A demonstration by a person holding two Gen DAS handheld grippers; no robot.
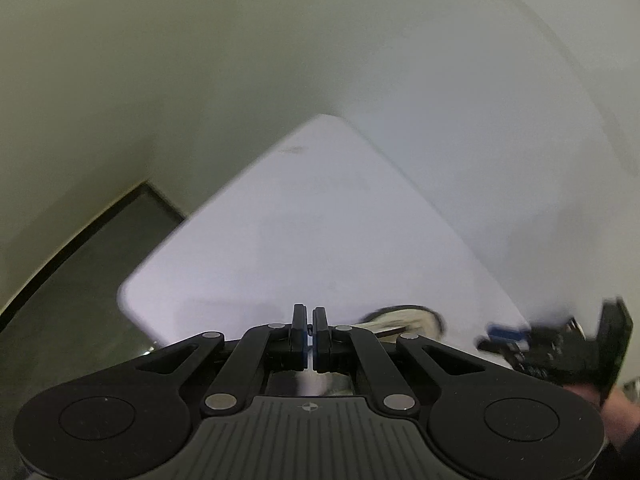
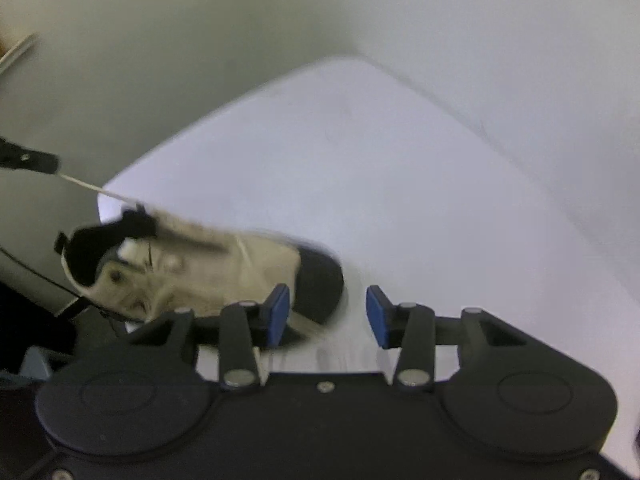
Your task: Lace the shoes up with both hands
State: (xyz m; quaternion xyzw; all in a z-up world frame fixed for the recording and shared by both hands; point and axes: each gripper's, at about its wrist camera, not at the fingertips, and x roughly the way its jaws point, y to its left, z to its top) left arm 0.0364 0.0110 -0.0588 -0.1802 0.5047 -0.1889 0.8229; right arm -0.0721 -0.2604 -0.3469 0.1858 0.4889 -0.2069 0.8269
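A beige shoe (image 2: pixel 200 264) with a black toe cap and black heel lining lies blurred on the white table (image 2: pixel 360 160), toe towards my right gripper (image 2: pixel 328 308). That gripper is open, and its left blue pad (image 2: pixel 278 312) is beside the toe cap. A pale shoelace (image 2: pixel 92 186) runs taut from the shoe's collar up left into my left gripper (image 2: pixel 44 163). In the left wrist view, my left gripper (image 1: pixel 310 328) is shut on the thin lace, above the table edge. The shoe (image 1: pixel 404 320) and my right gripper (image 1: pixel 560 344) peek in low on the right.
The table has rounded corners (image 1: pixel 128 296), and a plain pale wall stands behind it. Dark floor (image 1: pixel 80 280) lies past the table's left edge. A thin black cable (image 2: pixel 32 272) hangs by the shoe's heel. A person's hand (image 1: pixel 616 404) holds the right gripper.
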